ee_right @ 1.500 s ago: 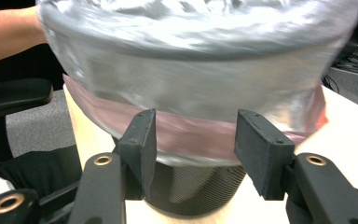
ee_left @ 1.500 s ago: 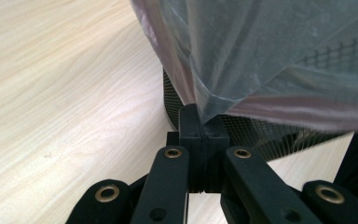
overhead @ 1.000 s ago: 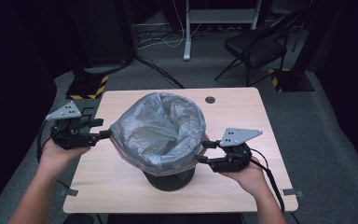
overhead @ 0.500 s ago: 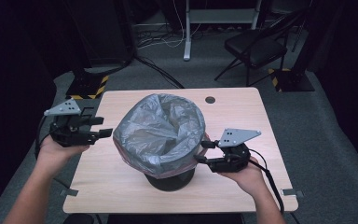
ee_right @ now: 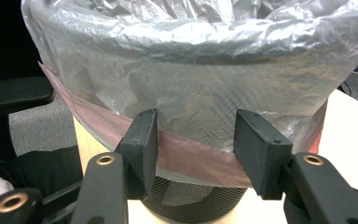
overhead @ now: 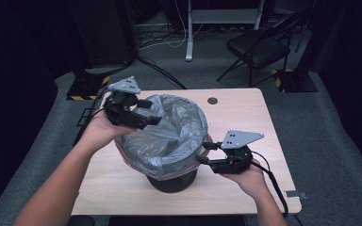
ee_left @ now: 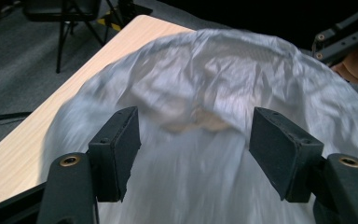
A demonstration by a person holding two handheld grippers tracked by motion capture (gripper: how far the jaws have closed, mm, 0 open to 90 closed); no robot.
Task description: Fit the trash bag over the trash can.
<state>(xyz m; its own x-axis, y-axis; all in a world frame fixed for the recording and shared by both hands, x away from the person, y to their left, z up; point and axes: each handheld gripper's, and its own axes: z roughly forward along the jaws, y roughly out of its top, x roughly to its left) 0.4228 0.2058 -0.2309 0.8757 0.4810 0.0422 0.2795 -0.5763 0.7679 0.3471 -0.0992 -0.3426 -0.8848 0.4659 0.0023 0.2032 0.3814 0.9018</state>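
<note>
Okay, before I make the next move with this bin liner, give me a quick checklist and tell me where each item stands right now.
1. Left gripper free of the bag: ok; jaws have just been opening, nothing pinched, plastic beyond the pads.
2. Right gripper at the bag's red hem: ok; a firm grip: cannot tell.
3. Bag folded over the mesh bin's rim: ok on the right gripper's side.
4. Bin upright on the table: ok.
5. Bag pushed fully down inside: cannot tell.

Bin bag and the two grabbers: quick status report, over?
Left gripper open, jaws just widening, above the bag's rim. Right gripper open against the bag at the bin side. Nothing in the way.
</note>
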